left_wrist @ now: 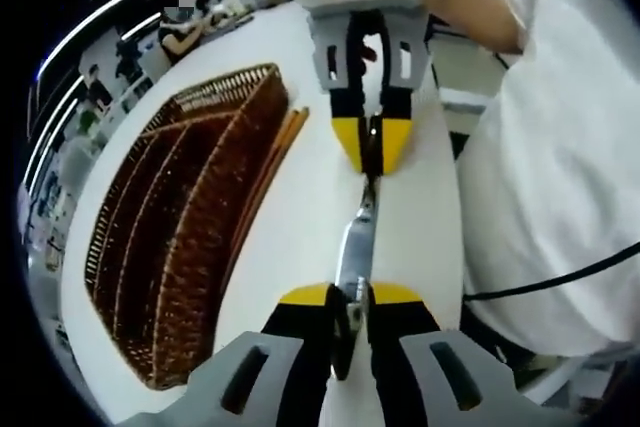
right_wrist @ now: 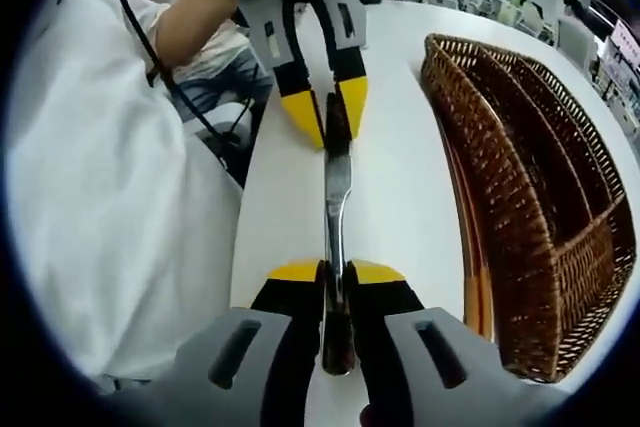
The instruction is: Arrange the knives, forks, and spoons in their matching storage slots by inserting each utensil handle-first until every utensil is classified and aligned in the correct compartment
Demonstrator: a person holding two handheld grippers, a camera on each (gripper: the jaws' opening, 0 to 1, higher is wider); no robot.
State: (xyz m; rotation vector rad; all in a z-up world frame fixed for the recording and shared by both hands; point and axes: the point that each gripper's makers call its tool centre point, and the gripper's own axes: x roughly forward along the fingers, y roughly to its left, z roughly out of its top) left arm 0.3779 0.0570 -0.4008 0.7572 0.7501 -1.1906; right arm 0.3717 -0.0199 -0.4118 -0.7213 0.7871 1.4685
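Note:
A table knife (left_wrist: pixel 355 237) with a metal blade and a dark handle is held level over the white table (left_wrist: pixel 300 237) between both grippers. My left gripper (left_wrist: pixel 350 297) is shut on the wider blade end. My right gripper (left_wrist: pixel 372 152) faces it from the far side, shut on the other end. In the right gripper view, the right gripper (right_wrist: pixel 337 272) clamps the dark handle, the knife (right_wrist: pixel 338 187) runs away from it, and the left gripper (right_wrist: pixel 330 117) holds the far end. A brown wicker basket (left_wrist: pixel 180 247) with long slots lies beside them; what its slots hold is hidden.
The wicker basket (right_wrist: pixel 540 177) lies along the table (right_wrist: pixel 400 197) to the right in the right gripper view. Thin wooden sticks (right_wrist: pixel 475 277) lie along its near side (left_wrist: pixel 275 162). A person in white (left_wrist: pixel 560 197) stands at the table edge, with a black cable (left_wrist: pixel 560 277).

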